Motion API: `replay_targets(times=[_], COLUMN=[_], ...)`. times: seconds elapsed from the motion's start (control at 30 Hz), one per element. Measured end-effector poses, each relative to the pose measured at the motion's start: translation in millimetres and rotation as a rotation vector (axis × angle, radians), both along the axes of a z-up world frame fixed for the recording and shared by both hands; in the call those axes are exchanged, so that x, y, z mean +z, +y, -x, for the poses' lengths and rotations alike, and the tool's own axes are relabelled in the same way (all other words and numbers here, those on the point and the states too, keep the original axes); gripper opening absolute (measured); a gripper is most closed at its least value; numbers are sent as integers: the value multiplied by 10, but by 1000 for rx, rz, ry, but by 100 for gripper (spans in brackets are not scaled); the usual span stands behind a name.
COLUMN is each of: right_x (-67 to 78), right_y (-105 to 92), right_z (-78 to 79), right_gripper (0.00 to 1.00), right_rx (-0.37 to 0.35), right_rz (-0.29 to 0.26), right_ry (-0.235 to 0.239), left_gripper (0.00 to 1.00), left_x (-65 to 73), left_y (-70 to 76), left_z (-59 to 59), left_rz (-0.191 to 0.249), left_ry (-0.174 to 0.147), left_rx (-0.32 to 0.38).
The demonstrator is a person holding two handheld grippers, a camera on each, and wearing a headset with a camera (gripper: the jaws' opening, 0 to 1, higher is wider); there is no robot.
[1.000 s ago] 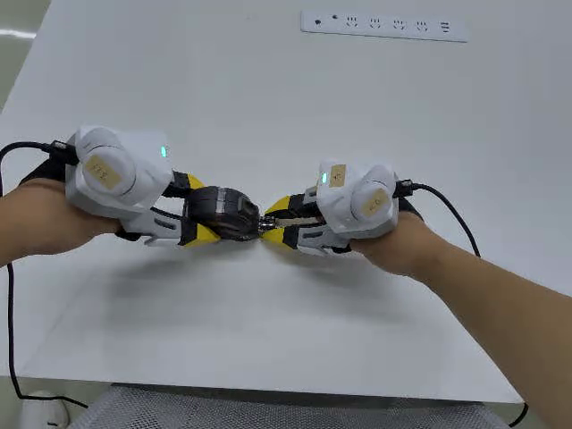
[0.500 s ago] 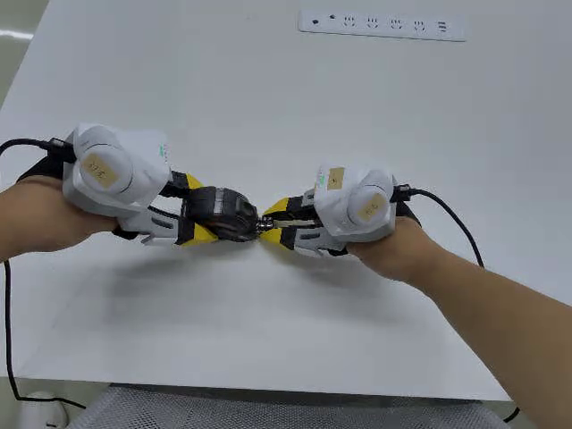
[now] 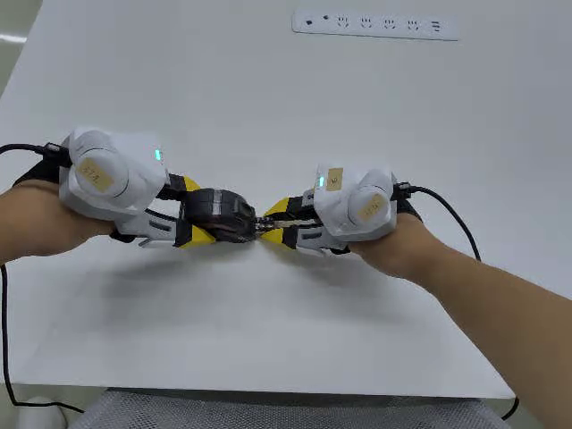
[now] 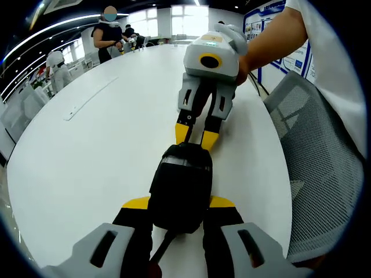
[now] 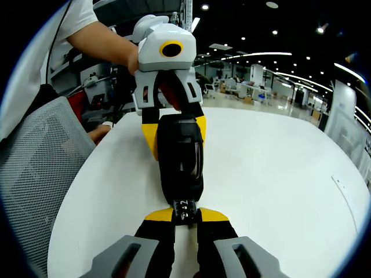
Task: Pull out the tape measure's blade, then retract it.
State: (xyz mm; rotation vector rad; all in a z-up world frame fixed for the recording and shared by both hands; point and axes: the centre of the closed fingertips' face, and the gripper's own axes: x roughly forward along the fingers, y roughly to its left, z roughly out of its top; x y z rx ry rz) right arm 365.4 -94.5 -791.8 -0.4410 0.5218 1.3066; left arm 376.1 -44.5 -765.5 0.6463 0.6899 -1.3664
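In the head view the tape measure lies low over the worktop, its case clamped in the left hand-held gripper and its mouth facing the right hand-held gripper.

In the left gripper view the case sits between the left jaws, long axis pointing straight at the right one.

In the right gripper view the right jaws pinch narrowly on the hook, which touches the case. The pull likely runs along that line, away from the left.

tape measure between left tongs and right tongs, power strip behind
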Motion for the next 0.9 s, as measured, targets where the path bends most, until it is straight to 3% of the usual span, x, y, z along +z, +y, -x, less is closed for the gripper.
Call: replay_targets(times=[0.03, 0.43, 0.9], right_x=[-8, -9, 4], right_y=[-13, -215, -467], right_z=[-5, 25, 41], right_gripper=[10, 10, 9], right_rx=[6, -1, -6], right_rz=[13, 29, 73], right_ry=[-18, 6, 1], left_gripper=[27, 28, 28], left_x=[-1, -3, -1], left_y=[0, -9, -17], left_z=[0, 2, 3], left_rz=[0, 4, 12], left_ry=[-1, -2, 2], left_rx=[1, -5, 3])
